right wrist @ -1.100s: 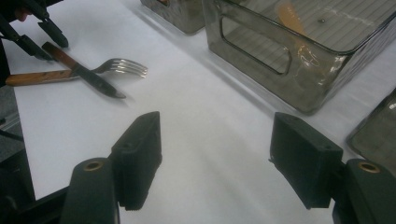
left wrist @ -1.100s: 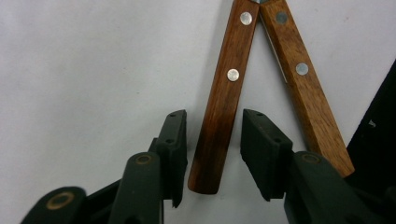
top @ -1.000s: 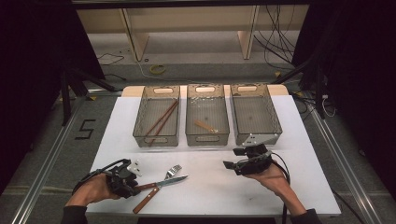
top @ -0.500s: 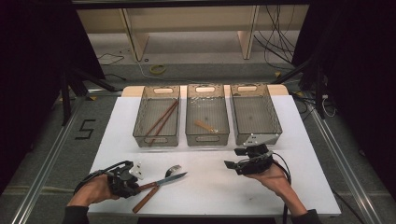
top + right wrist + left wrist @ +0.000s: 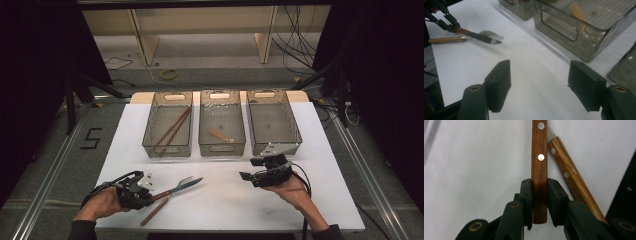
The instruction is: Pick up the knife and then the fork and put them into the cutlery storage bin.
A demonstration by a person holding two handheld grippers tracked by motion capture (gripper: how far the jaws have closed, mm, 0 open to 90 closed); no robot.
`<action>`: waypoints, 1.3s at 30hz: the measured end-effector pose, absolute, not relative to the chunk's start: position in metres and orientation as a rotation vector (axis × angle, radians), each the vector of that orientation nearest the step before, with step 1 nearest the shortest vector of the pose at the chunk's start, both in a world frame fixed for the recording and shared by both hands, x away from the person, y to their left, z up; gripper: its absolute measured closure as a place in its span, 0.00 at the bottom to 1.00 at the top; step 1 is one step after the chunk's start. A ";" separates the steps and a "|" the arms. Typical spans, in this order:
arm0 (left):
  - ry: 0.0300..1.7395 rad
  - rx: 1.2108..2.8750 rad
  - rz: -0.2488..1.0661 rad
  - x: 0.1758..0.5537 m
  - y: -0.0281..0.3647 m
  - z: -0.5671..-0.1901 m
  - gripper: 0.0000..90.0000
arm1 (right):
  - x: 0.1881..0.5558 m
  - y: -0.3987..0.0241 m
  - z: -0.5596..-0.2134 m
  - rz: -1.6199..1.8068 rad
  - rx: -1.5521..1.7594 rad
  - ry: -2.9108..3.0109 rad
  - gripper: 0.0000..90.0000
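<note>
Your left tool (image 5: 145, 192) is clamped across the wooden handle of the knife (image 5: 539, 170), near its butt end, with the blade running away from you toward the middle of the bench (image 5: 225, 200). In the high view the knife's long axis points right and slightly away, its tip aimed roughly at the gap below the middle bin (image 5: 222, 145). A second wooden-handled utensil (image 5: 571, 177), seemingly the fork, lies just beside it, angled off to the near left and touching or nearly touching the knife where the two cross. Your right tool (image 5: 257, 172) hangs with its jaws spread wide and empty over bare bench, well apart from the knife. The left hand is plainly the nearer one, so any carry toward the three bins starts there, likely swinging the blade forward.
</note>
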State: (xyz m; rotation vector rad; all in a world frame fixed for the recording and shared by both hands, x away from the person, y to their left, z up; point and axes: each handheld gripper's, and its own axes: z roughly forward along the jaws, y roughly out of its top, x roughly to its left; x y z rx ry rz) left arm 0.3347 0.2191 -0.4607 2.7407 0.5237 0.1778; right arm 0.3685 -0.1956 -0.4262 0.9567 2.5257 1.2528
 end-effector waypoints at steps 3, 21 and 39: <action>0.515 2.717 0.202 0.334 0.216 -0.454 0.83 | 0.367 -0.193 -0.422 1.267 0.937 2.525 0.39; 0.267 2.702 0.200 0.344 0.152 -0.431 0.83 | 0.349 -0.138 -0.396 1.299 0.641 2.578 0.39; 0.034 2.743 0.167 0.344 0.100 -0.426 0.83 | 0.341 -0.106 -0.415 1.060 0.380 2.763 0.41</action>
